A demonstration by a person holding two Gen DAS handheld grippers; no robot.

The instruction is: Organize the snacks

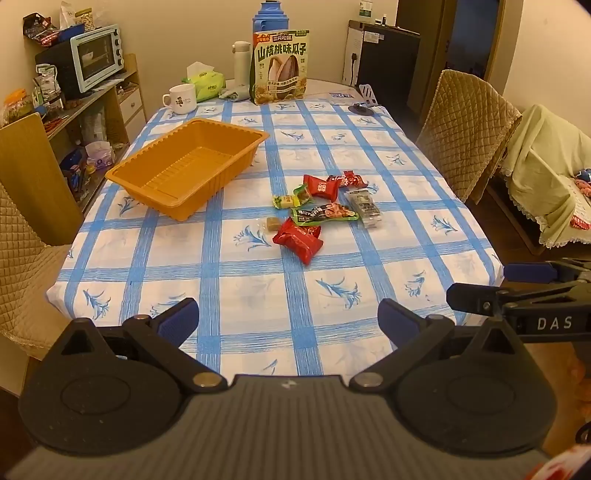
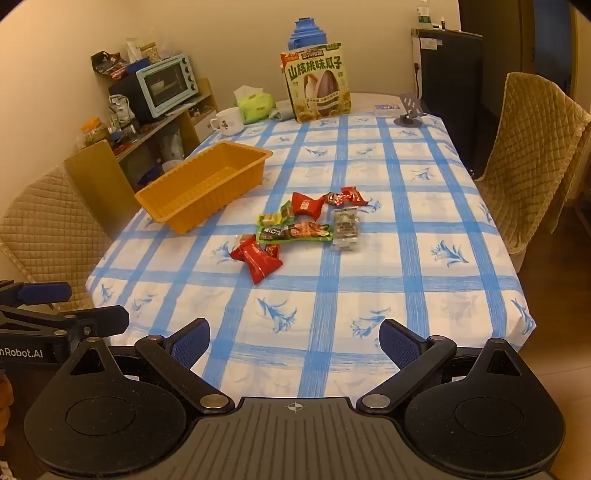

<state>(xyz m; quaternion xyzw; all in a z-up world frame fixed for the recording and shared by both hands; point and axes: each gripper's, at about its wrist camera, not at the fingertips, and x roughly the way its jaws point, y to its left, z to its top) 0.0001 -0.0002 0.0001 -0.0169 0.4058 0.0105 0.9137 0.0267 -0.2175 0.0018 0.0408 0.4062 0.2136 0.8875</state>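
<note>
Several small wrapped snacks lie in a loose pile (image 1: 321, 206) (image 2: 303, 225) mid-table: red packets (image 1: 299, 240) (image 2: 258, 258), a long green packet (image 1: 325, 214) (image 2: 295, 232), a clear packet (image 1: 364, 206) (image 2: 345, 223). An empty orange plastic tray (image 1: 188, 166) (image 2: 207, 184) sits left of them. My left gripper (image 1: 288, 321) is open and empty above the table's near edge. My right gripper (image 2: 294, 339) is open and empty, also at the near edge, and shows in the left wrist view (image 1: 517, 291). The left gripper shows in the right wrist view (image 2: 59, 306).
A big sunflower-seed bag (image 1: 280, 66) (image 2: 317, 83), a mug (image 1: 181, 98), a tissue pack (image 1: 207, 83), a white flask (image 1: 242, 61) and a blue thermos (image 1: 269, 18) stand at the far end. Padded chairs (image 1: 465, 129) (image 2: 532, 158) flank the table. A shelf with a toaster oven (image 1: 96, 57) is on the left.
</note>
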